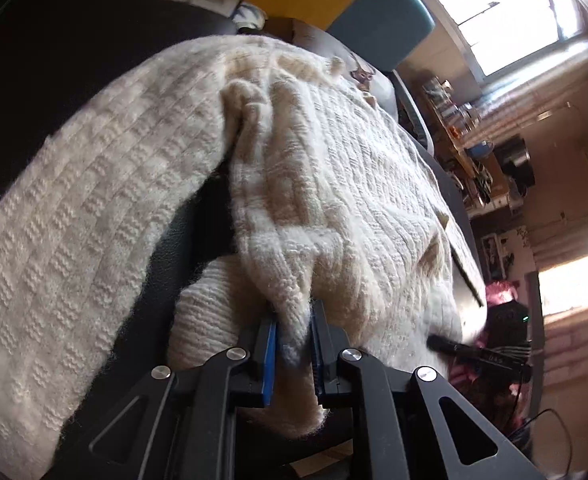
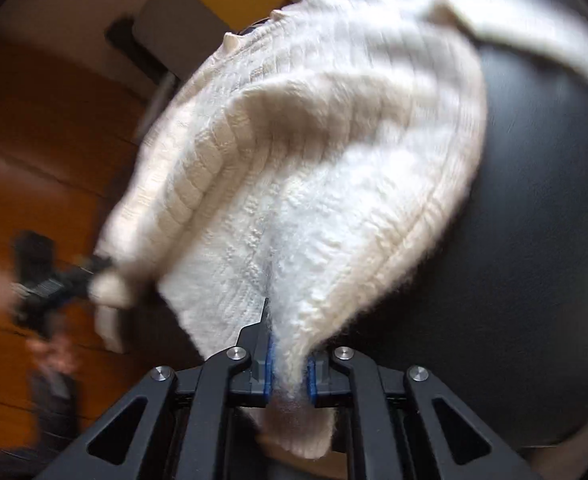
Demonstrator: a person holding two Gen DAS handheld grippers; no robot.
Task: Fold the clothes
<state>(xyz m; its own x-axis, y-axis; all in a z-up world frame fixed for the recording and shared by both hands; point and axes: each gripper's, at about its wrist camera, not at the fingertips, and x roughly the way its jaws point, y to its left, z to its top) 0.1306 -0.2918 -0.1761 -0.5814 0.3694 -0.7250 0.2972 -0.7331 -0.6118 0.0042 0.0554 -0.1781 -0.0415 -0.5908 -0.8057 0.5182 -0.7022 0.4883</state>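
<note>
two wrist cameras look along a pair of black two-finger tools at a cream, chunky cable-knit sweater [image 1: 326, 184] draped over a dark, smooth, leather-like black tabletop [image 1: 73, 72].

the left tool [image 1: 294, 354] is closed on a bunched edge of the knit, its blue pads pressing a thick fold from both sides. the right tool [image 2: 288, 372] is likewise clamped on a gathered hem, with loose fabric spilling below the pads. in the right view the sweater [image 2: 306, 152] rises from the grip in a raised ridge, and much of it looks lifted off the black tabletop [image 2: 534, 240]; the picture is blurred, so the exact contact is hard to tell.

the knit is fuzzy and soft, with ribbed bands, raised cable columns and a waffle-like block pattern on the flatter panel. small cream buttons sit along one edge. it looks thick, stretchy and heavy.

likely risks: each grip holds a lump and not a clean single edge, so layers could slip out unevenly and skew the fold. the loose weave could snag or stretch under its own weight. the smooth surface gives little friction, so the garment might slide towards the wooden floor [image 2: 45, 152], which lies just past the edge.
</note>
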